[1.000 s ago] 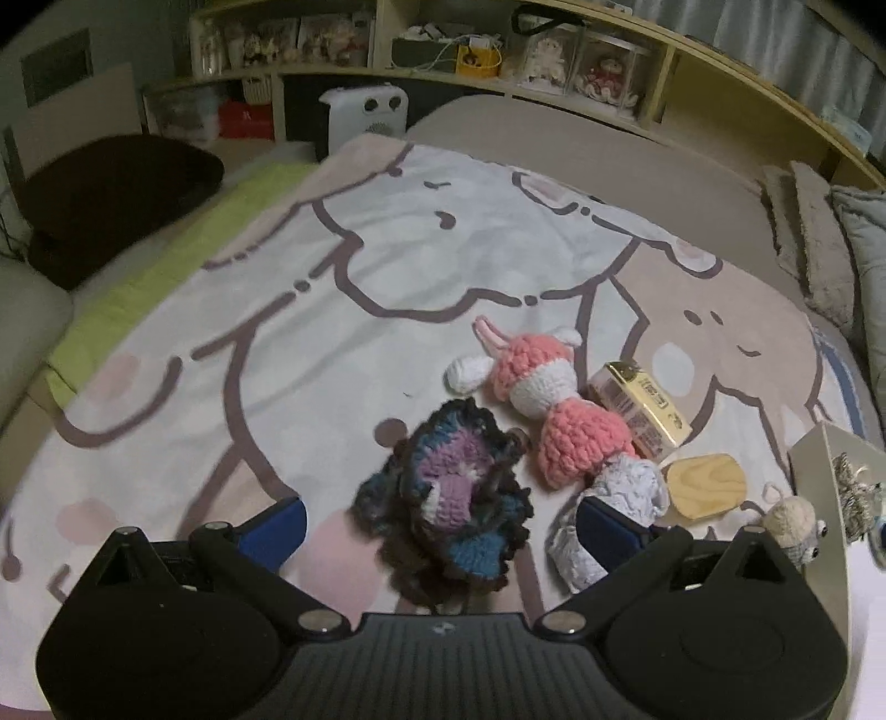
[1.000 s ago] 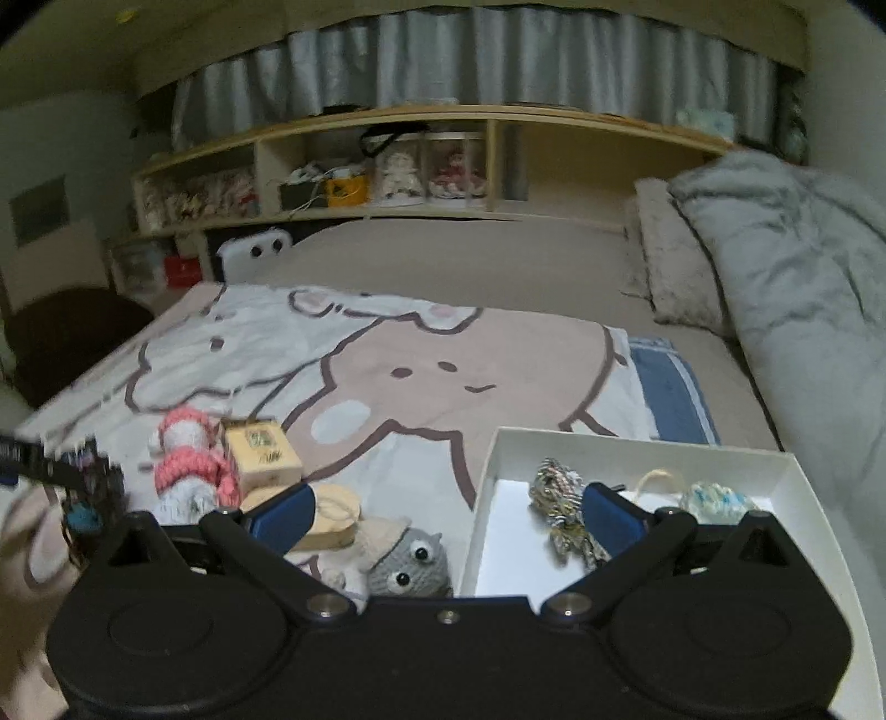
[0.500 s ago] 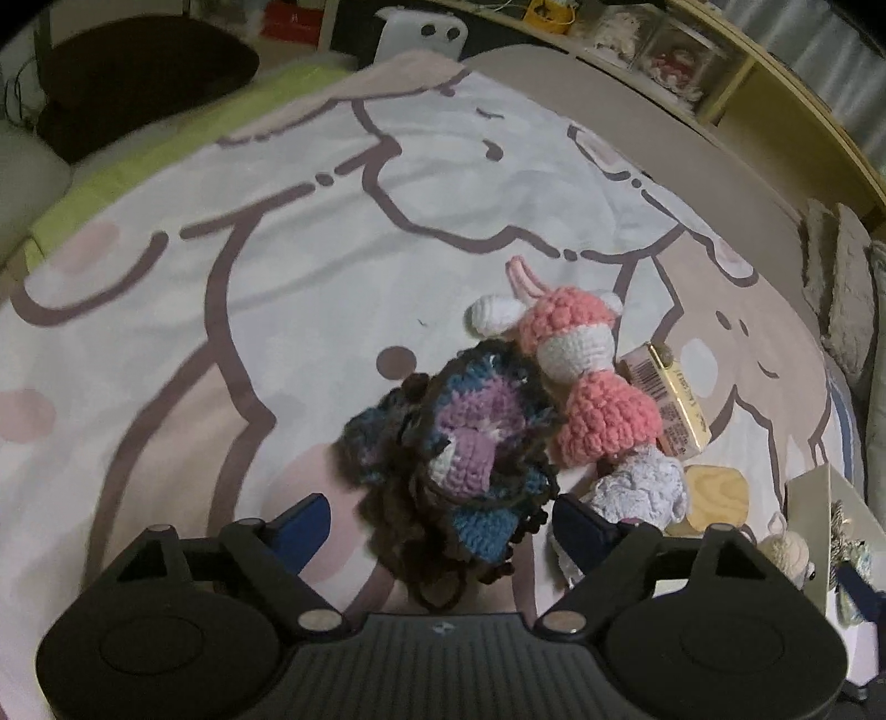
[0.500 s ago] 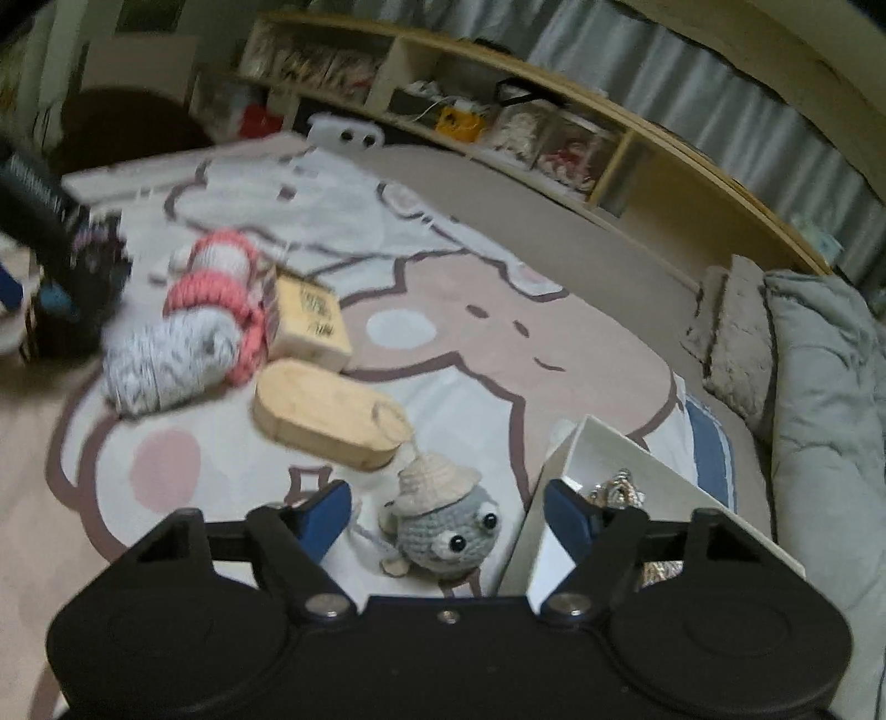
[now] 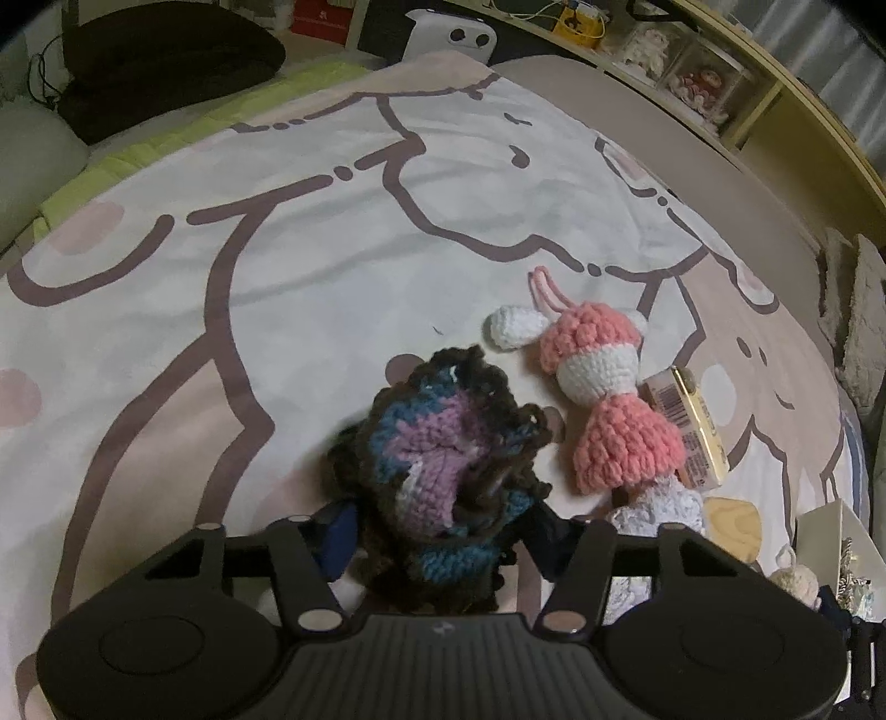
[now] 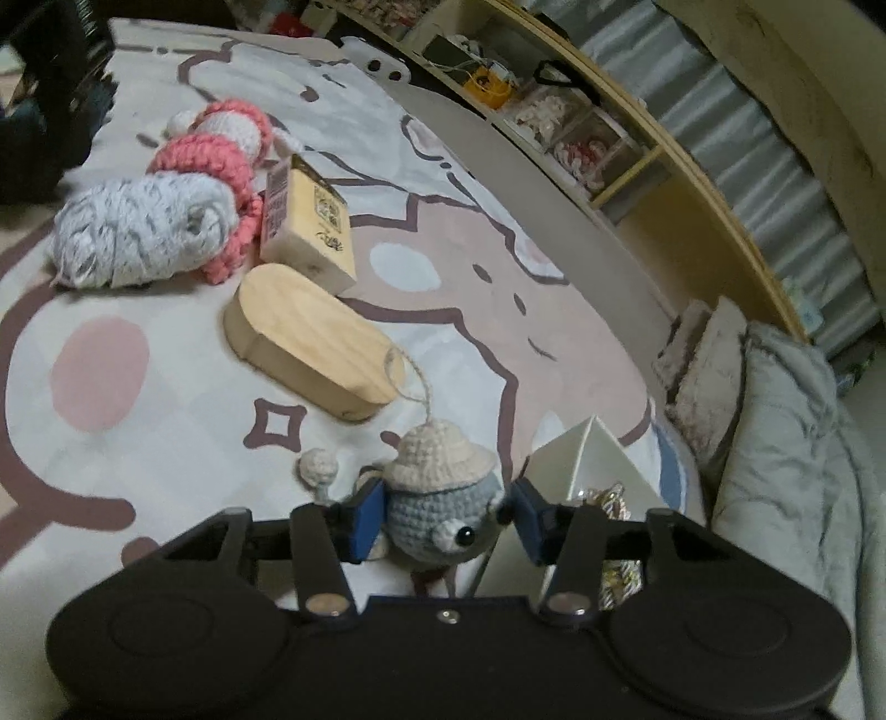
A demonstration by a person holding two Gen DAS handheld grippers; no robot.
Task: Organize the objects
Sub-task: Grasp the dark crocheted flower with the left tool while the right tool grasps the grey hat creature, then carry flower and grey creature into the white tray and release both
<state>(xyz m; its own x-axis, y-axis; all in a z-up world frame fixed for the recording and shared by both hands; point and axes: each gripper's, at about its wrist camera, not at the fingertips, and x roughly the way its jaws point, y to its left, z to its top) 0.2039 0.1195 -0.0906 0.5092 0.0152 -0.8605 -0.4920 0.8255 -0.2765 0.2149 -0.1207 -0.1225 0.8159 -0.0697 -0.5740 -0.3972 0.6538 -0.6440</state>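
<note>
My left gripper is shut on a dark ruffled crochet piece with blue and purple yarn, on the bedspread. Beside it lie a pink and white crochet doll, a yellow box, a grey-white yarn ball and a wooden block. My right gripper is shut on a small grey crochet figure with a cream hat. The white box stands just right of it. The doll, yarn ball, yellow box and wooden block lie further left in the right wrist view.
The cartoon-print bedspread covers the bed. A wooden shelf with trinkets runs along the far side. Grey pillows lie to the right. A dark cushion and a white heater sit beyond the bed's far left.
My left gripper moved onto the dark crochet piece and closed on it. My right gripper moved down to the grey hatted figure and closed on it.
</note>
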